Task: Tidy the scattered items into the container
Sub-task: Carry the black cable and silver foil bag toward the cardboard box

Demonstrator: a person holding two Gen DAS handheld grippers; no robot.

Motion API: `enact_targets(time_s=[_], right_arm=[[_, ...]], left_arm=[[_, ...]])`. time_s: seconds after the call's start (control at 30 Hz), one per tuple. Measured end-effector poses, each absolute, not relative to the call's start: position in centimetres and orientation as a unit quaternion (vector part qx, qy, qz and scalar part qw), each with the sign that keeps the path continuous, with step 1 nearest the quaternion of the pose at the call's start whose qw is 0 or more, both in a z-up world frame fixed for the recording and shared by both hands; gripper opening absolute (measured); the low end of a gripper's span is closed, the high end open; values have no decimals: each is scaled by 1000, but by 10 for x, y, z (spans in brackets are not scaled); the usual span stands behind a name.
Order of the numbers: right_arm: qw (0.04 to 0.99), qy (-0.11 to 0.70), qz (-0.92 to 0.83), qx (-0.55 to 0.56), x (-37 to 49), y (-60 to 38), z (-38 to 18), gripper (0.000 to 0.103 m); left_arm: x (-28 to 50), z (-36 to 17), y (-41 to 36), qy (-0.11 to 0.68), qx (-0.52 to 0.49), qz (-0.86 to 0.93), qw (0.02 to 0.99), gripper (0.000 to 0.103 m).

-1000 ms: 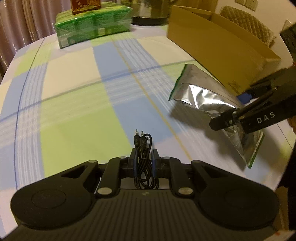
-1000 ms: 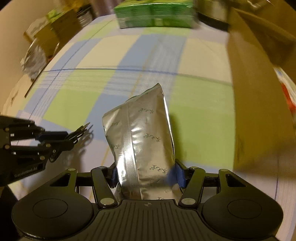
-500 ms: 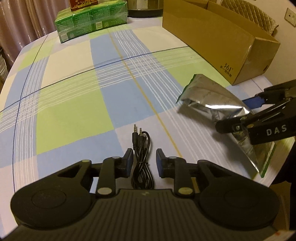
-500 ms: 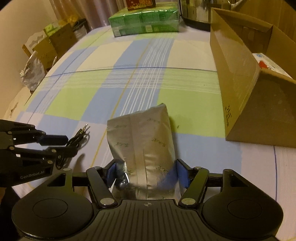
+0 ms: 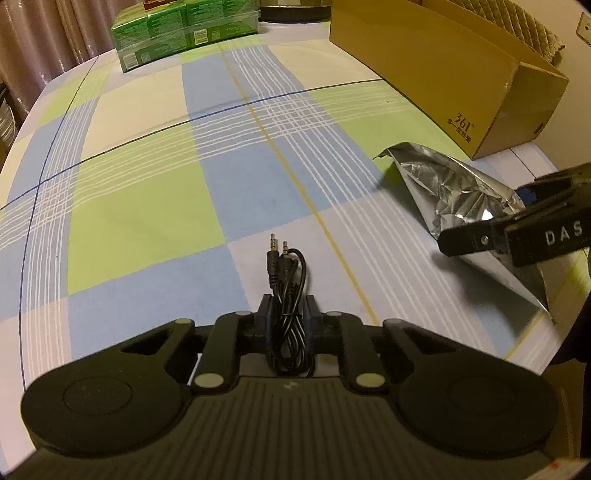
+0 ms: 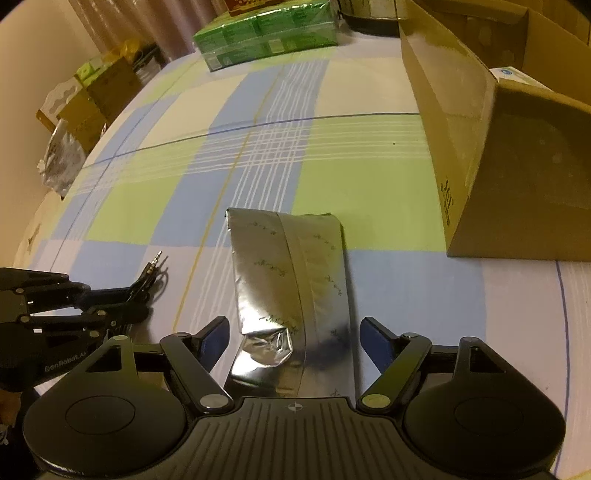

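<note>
A coiled black audio cable (image 5: 286,280) sticks out from between the pads of my left gripper (image 5: 289,306), which is shut on it just above the checked tablecloth. From the right wrist the same cable (image 6: 151,275) shows at the left gripper (image 6: 142,302). A silver foil pouch (image 6: 291,273) lies flat on the cloth between the fingers of my right gripper (image 6: 294,338). Its jaws are opening, and both blue pads stand clear of the pouch's sides. In the left wrist view the pouch (image 5: 454,195) and right gripper (image 5: 484,218) are at the right. The open cardboard box (image 6: 443,110) stands beyond, to the right.
The box (image 5: 443,70) holds a white and blue item (image 6: 517,75). Green wrapped packs (image 5: 184,26) and a dark pot (image 5: 291,9) stand at the table's far end. Cartons and a crinkled bag (image 6: 62,162) sit off the left edge. The table's near right edge is close to the pouch.
The right jaws have spread off the pouch, which went from tilted up in the grip to lying flat. The left jaws parted briefly around the cable, then shut on it again.
</note>
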State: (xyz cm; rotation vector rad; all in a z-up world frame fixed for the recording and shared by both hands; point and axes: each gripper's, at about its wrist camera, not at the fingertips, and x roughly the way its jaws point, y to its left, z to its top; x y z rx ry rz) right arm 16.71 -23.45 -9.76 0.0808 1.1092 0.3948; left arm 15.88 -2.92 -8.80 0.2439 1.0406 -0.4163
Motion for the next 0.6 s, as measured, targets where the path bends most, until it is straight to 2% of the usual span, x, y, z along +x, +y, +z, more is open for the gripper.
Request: enact_targets(time_s=[0.27,0.5,0.6], right_arm=[[793,569,219,-10,189,-226,-97,75],[787,575,218,-41,192,-219,-99,74],[793,568,210,-69,187,-212,-99,65]], left_arm=[[158,-88,-30,493,114,-199,839,12],[160,-87,-32,496,117,-196,838,13],[160,-88,-33,497,120,-194,837,13]])
